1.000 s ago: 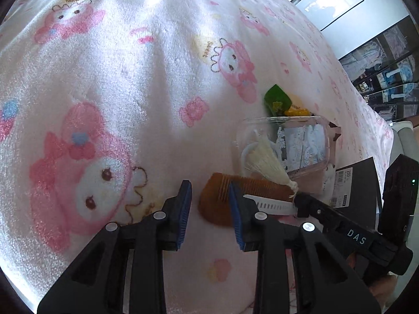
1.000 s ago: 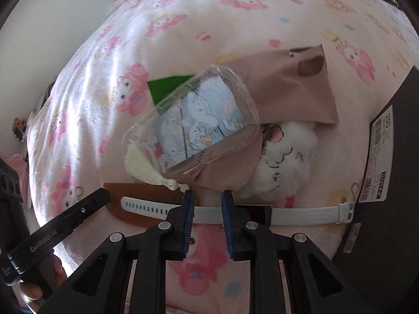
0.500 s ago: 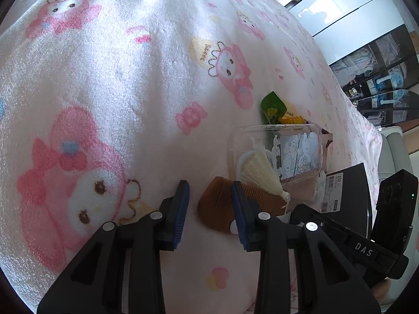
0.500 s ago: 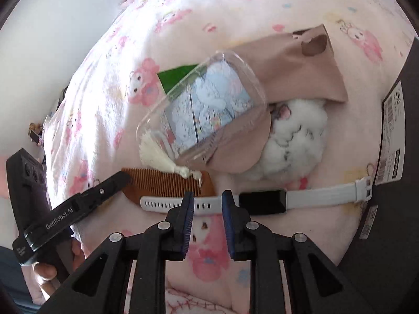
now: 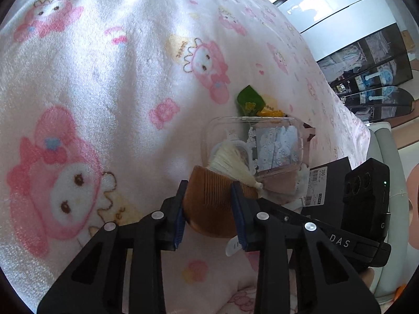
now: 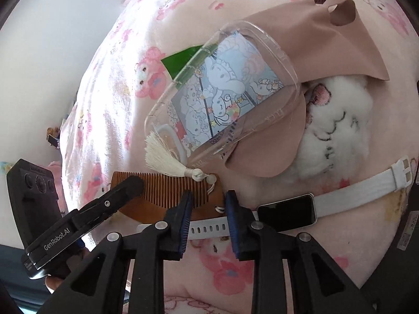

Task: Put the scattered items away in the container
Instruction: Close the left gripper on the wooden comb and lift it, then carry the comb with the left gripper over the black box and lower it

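The left gripper (image 5: 208, 209), jaws apart, straddles the wooden comb (image 5: 209, 204) on the pink blanket (image 5: 104, 78), while the right gripper (image 6: 207, 217) gapes over the white watch strap (image 6: 209, 229), beyond which lies the clear container (image 6: 222, 91).

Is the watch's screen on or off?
Off. The white-strapped smartwatch on the pink blanket shows a plain black screen.

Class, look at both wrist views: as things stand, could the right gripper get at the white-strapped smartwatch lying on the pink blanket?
Probably yes. The right gripper is open and its fingers straddle the white strap of the smartwatch. Nothing covers the strap there, though the brown wooden comb lies right against it.
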`<state>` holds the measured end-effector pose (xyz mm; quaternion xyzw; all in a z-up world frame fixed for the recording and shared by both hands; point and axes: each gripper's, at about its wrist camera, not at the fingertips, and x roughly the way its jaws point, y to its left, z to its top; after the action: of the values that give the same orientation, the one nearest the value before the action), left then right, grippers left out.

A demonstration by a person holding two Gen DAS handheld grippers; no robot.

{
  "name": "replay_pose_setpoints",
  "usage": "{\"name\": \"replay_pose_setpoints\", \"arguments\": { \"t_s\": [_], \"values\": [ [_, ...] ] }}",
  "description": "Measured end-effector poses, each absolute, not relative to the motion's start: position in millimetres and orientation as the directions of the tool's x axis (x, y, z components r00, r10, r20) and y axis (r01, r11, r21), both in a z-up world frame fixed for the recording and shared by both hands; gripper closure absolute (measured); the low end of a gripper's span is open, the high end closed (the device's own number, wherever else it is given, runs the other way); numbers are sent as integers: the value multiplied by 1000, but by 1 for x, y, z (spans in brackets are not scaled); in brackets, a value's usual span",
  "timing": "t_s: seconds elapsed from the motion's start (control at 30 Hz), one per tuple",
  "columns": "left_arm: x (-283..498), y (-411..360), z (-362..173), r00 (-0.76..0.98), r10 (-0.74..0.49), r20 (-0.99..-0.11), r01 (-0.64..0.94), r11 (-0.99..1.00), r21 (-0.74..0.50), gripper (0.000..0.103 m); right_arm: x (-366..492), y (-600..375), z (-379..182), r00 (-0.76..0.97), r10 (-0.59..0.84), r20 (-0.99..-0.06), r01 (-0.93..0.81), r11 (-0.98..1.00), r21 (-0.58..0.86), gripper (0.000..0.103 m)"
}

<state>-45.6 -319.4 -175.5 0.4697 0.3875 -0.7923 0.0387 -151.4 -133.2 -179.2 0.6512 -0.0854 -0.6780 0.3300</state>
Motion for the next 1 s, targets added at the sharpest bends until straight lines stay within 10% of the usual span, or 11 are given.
{"name": "replay_pose_setpoints", "arguments": {
  "t_s": [0.2, 1.0],
  "values": [
    [-39, -304, -142, -602, 323, -730, 361, -705, -610, 96, -125, -143, -156, 101, -655, -749, 338, -685, 645, 80],
    [3, -342, -175, -514, 70, -855, 546, -742, -389, 80, -141, -164, -193, 255, -513, -820, 396, -718, 572, 72]
  ]
}}
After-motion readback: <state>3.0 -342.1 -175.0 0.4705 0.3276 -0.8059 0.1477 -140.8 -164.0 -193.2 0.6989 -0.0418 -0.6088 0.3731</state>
